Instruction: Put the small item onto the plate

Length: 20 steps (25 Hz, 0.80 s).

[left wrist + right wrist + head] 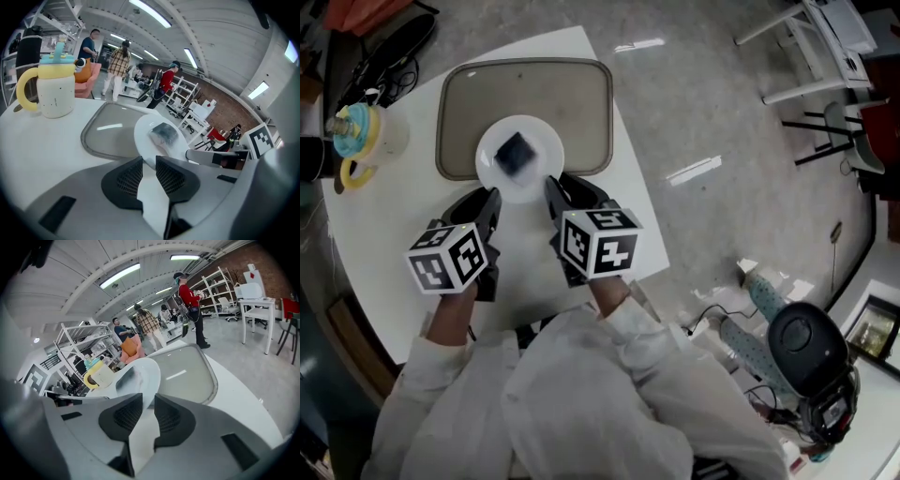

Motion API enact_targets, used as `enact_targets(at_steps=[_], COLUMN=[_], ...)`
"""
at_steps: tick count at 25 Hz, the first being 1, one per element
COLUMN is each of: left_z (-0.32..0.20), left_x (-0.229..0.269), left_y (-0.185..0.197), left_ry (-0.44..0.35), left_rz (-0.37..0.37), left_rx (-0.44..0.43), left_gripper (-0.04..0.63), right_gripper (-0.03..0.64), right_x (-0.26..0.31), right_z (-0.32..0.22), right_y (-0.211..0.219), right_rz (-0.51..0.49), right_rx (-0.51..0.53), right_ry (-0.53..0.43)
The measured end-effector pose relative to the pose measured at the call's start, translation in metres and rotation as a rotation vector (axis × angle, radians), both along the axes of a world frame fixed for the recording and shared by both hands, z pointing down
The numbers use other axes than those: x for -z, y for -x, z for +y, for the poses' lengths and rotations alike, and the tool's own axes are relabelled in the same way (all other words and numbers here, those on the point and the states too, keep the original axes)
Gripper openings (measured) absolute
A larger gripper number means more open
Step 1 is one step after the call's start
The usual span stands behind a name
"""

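Note:
A white plate (502, 173) carries a small dark blue-grey square item (517, 152) and overlaps the front edge of a beige tray (581, 94). My left gripper (492, 199) grips the plate's near-left rim, and my right gripper (551, 186) grips its near-right rim. In the left gripper view the plate (145, 129), with the item (162, 132) on it, runs into the narrow gap of the left gripper (149, 164). In the right gripper view the plate (140, 373) sits tilted, its edge pinched in the right gripper (147, 401).
A white mug with a yellow handle and teal lid (356, 131) stands at the table's far left. The round white table's (534, 253) right edge drops off just beyond the tray. Several people (117, 65) stand far off among shelves.

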State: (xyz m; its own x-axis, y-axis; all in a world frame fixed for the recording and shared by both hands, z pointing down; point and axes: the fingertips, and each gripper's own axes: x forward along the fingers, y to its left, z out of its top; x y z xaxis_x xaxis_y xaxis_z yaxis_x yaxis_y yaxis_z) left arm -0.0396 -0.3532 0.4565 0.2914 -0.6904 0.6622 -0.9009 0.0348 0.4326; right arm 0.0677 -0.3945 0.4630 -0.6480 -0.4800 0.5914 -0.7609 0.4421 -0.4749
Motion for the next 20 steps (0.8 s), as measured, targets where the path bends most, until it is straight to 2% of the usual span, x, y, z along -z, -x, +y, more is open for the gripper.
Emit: enact_targets(at_steps=[10,20], left_z=[-0.042,-0.078], left_x=[-0.013,-0.022], left_y=[0.019,0.017], left_ry=[-0.009,0.000], left_rz=[-0.009,-0.003], left_rx=[0.019,0.013], left_gripper=[0.092,0.092], right_gripper=[0.089,0.089], right_x=[-0.014,-0.024], right_z=[-0.043,-0.078], right_y=[0.020,0.017], right_rz=[0.000,0.013], right_rx=[0.021,0.005], right_ry=[0.012,0.031])
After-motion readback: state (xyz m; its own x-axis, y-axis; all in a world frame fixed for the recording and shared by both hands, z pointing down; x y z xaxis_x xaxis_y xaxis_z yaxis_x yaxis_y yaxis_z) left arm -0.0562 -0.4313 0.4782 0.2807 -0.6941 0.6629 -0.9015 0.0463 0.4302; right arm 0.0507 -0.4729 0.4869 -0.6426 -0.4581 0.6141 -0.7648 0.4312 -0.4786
